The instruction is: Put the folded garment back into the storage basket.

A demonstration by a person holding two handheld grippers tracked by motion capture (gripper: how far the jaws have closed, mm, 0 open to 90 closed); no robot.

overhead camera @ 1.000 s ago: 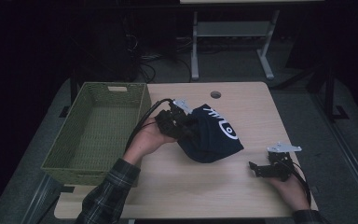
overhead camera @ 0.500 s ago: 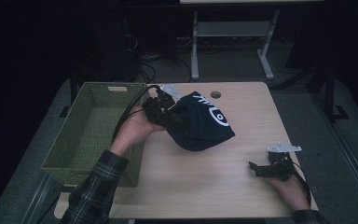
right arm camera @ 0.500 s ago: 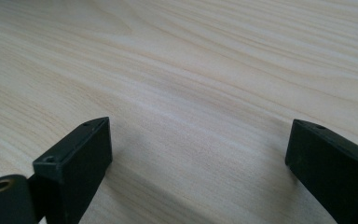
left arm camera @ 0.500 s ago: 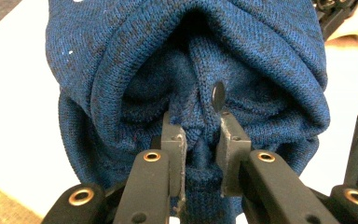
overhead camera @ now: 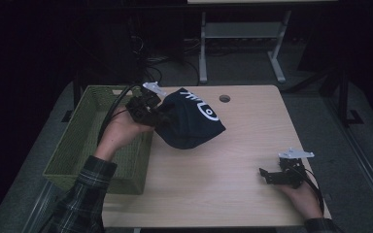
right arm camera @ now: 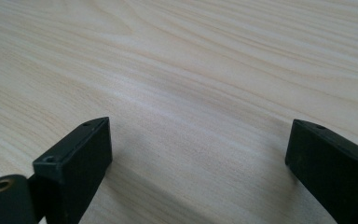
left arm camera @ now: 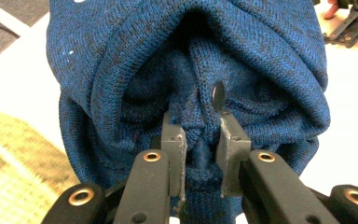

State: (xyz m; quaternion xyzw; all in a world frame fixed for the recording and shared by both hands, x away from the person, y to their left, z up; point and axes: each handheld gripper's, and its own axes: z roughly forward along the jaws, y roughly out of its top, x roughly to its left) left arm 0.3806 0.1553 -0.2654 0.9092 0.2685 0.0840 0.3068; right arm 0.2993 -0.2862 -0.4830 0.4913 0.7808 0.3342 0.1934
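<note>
Two tongs on counter [overhead camera: 233,170]. Left tongs [left arm camera: 200,140] pinching fold of blue knit beanie [left arm camera: 191,70], beanie lifted at counter's left edge, just beside green wicker basket [overhead camera: 73,150]. Right tongs [right arm camera: 200,158] spread wide, nothing between, low over counter's near-right corner.

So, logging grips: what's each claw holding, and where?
Left claw pinches a bunched fold of the dark blue knitted garment. Right claw holds nothing.

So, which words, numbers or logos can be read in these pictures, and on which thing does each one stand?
White print on the dark blue knit cloth, held in the left gripper: a ring shape and some strokes beside it, too small and folded to read.
Green basket, wooden table, right gripper: no text or sign to be seen.
</note>
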